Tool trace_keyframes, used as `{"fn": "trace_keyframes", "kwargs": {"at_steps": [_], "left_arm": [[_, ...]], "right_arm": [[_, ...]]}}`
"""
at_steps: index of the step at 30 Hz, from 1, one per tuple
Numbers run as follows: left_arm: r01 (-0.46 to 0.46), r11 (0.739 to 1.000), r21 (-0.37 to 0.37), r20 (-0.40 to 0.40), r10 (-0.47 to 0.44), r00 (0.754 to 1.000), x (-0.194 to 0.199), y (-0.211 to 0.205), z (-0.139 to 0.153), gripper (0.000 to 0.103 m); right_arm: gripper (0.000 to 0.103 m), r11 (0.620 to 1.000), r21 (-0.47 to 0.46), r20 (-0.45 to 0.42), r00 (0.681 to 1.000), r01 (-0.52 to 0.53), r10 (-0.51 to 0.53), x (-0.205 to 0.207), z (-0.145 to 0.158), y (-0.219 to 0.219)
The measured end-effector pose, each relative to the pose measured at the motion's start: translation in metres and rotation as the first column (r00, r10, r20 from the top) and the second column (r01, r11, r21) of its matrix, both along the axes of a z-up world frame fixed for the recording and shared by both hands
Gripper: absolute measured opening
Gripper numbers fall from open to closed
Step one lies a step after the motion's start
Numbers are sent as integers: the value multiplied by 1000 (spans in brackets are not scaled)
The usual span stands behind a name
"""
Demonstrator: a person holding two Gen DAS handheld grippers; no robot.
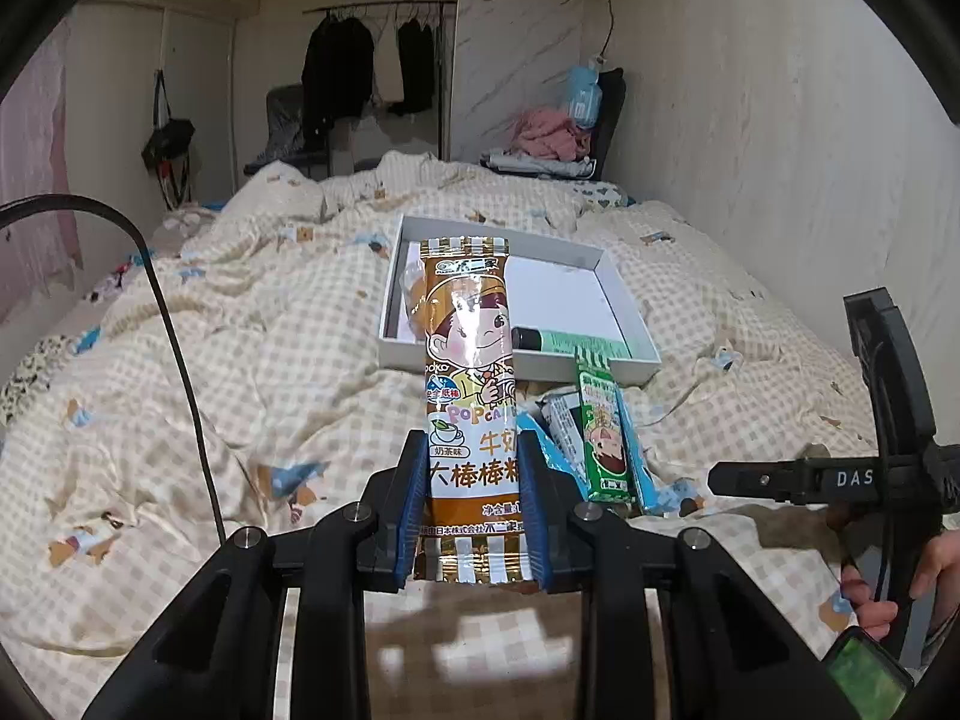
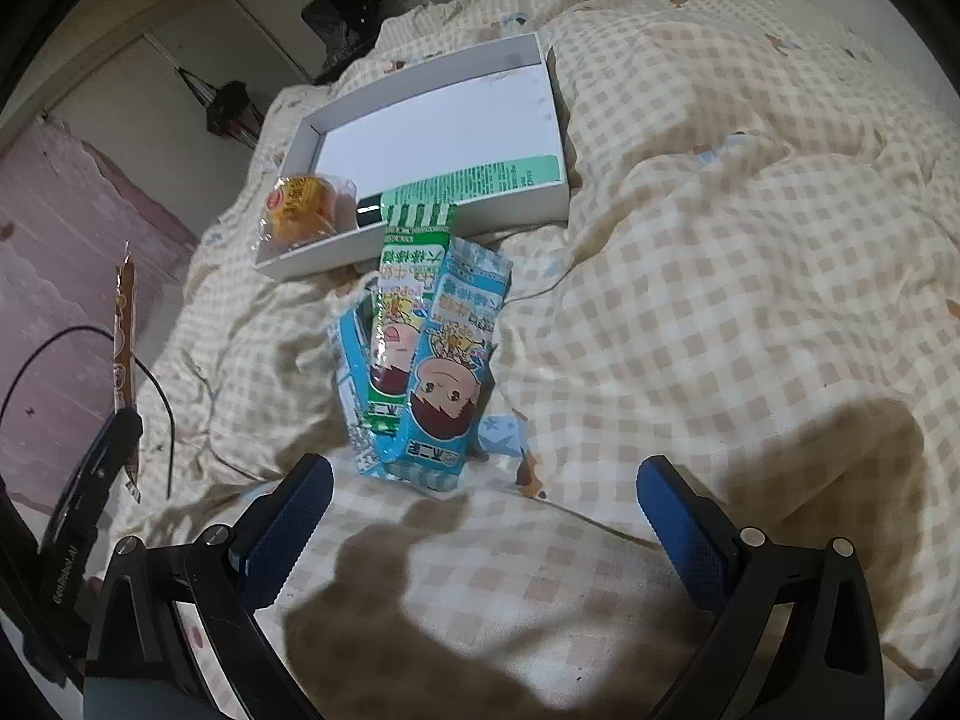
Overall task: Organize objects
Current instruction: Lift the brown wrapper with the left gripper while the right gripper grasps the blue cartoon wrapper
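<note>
My left gripper (image 1: pixel 471 462) is shut on a brown lollipop packet (image 1: pixel 469 360) and holds it upright above the bed, in front of a white box (image 1: pixel 624 300). The packet also shows edge-on in the right wrist view (image 2: pixel 125 324). The box (image 2: pixel 540 66) holds a green tube (image 2: pixel 480 177) and an orange wrapped snack (image 2: pixel 300 210). A green packet (image 2: pixel 402 312) and blue packets (image 2: pixel 450 372) lie in a pile on the quilt just before the box. My right gripper (image 2: pixel 483 516) is open and empty, just short of that pile.
A checked quilt (image 2: pixel 720 240) covers the bed, with folds and bumps. A wall (image 1: pixel 780 120) runs along the right side. Clothes (image 1: pixel 552 132) are piled at the far end. A black cable (image 1: pixel 180 330) hangs at the left.
</note>
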State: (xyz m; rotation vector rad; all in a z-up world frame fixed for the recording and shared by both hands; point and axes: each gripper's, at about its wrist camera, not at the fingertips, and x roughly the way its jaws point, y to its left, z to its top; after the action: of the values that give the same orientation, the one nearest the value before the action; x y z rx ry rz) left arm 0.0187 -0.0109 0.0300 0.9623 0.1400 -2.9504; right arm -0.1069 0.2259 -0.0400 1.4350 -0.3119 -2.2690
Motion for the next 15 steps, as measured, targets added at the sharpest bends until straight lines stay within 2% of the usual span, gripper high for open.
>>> {"fn": "trace_keyframes", "kwargs": {"at_steps": [3,6,11,15], "left_arm": [[-12,1000,17,13,12,1000,-3,-4,-2,32],[-18,999,40,22,17,1000,-4,-8,-4,32],[-18,996,87,43,15,999,-7,-15,-9,32],[-34,994,100,51,29,998,-7,-18,-11,32]], "right_arm": [[102,1000,10,76,997,-17,17,-7,-6,-1],[102,999,-41,163,987,12,-5,-22,-10,7],[102,984,-149,207,976,94,-62,-46,1,17],[100,978,-200,237,971,66,-17,-58,-3,5]]}}
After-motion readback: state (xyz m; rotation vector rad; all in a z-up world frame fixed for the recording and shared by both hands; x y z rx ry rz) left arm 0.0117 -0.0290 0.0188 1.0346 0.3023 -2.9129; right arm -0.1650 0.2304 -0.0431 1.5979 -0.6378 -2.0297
